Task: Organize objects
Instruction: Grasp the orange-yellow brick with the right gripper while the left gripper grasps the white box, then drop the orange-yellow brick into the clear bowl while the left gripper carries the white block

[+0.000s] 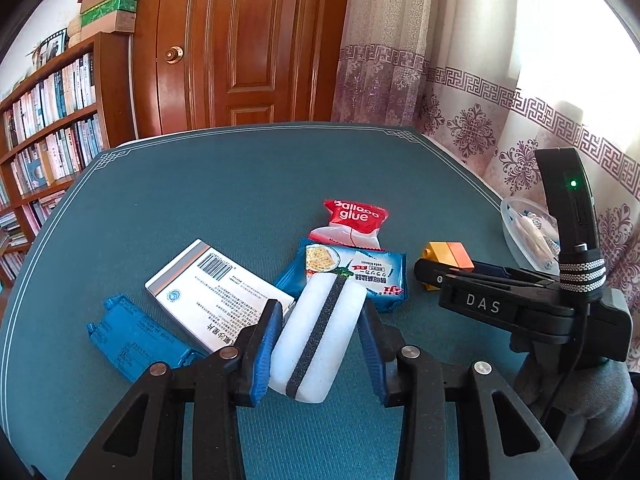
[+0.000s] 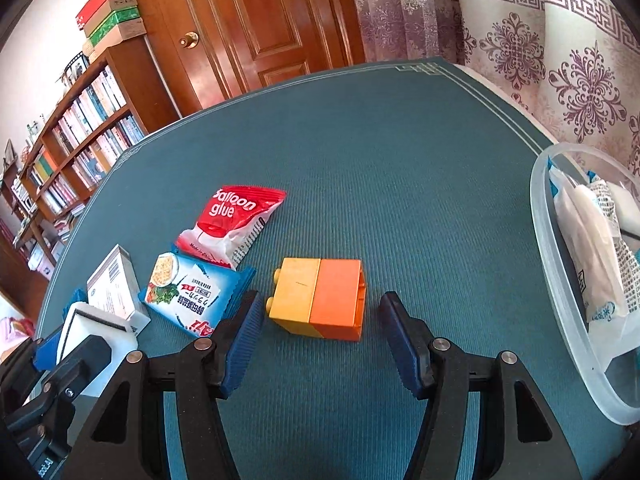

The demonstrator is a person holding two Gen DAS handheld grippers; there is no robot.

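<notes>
My left gripper (image 1: 320, 314) is shut on a white block with a black strip (image 1: 316, 340), held above the teal table mat (image 1: 200, 208). Below it lie a blue biscuit packet (image 1: 360, 268), a red "Balloon glue" packet (image 1: 354, 220), a white barcode box (image 1: 212, 292) and a blue plastic piece (image 1: 136, 340). My right gripper (image 2: 320, 312) is open, its fingers on either side of a yellow-and-orange toy brick (image 2: 320, 298) lying on the mat. The right gripper also shows in the left wrist view (image 1: 430, 274).
A clear plastic container (image 2: 560, 280) with several packets in it stands at the table's right edge. A bookshelf (image 2: 80, 120) and a wooden door (image 2: 260, 20) are behind the table. A patterned curtain (image 2: 560, 40) hangs at the right.
</notes>
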